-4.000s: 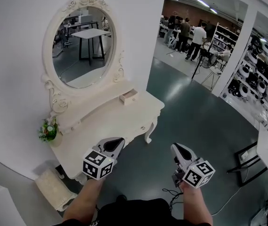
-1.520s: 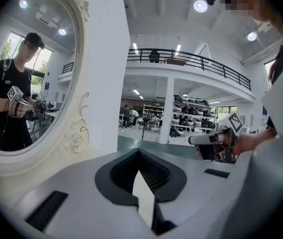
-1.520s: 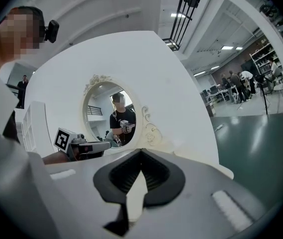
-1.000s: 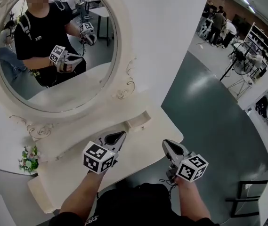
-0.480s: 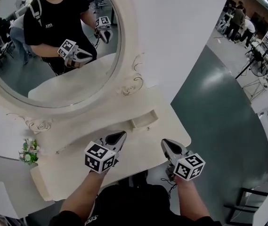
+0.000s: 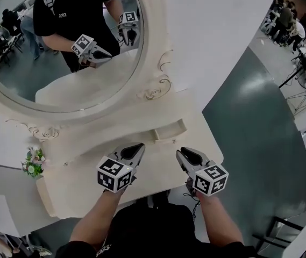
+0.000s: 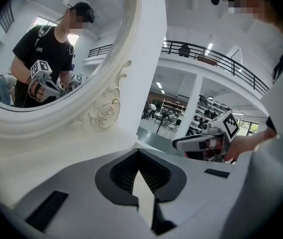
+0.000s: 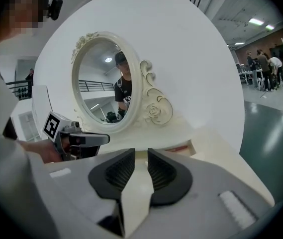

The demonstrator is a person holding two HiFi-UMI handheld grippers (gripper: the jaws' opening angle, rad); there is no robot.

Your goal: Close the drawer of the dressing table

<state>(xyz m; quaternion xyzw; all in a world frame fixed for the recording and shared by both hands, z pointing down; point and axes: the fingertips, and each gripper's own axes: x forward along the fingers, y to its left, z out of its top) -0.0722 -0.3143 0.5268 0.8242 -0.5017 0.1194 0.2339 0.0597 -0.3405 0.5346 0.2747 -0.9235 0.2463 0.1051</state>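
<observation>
The cream dressing table (image 6: pixel 83 190) stands against the white wall under an oval mirror (image 6: pixel 61 47). Its small drawer (image 6: pixel 169 130) on the raised back shelf is pulled out; in the right gripper view the drawer (image 8: pixel 191 147) shows its open top just ahead and to the right. My left gripper (image 6: pixel 136 147) hovers over the tabletop left of the drawer, its jaws (image 7: pixel 139 151) shut and empty. My right gripper (image 6: pixel 183 153) hangs just in front of the drawer; its jaws (image 8: pixel 141 152) are opening, with a narrow gap and nothing between them.
A small pot of flowers (image 6: pixel 33 163) sits at the table's left end. The mirror reflects a person holding both grippers. Dark green floor (image 6: pixel 260 144) lies to the right, where shelves and several people stand far off.
The head view has drawn nearer the table since the earliest frame. Both grippers have sunk toward the tabletop, and the right one has shifted left toward the drawer.
</observation>
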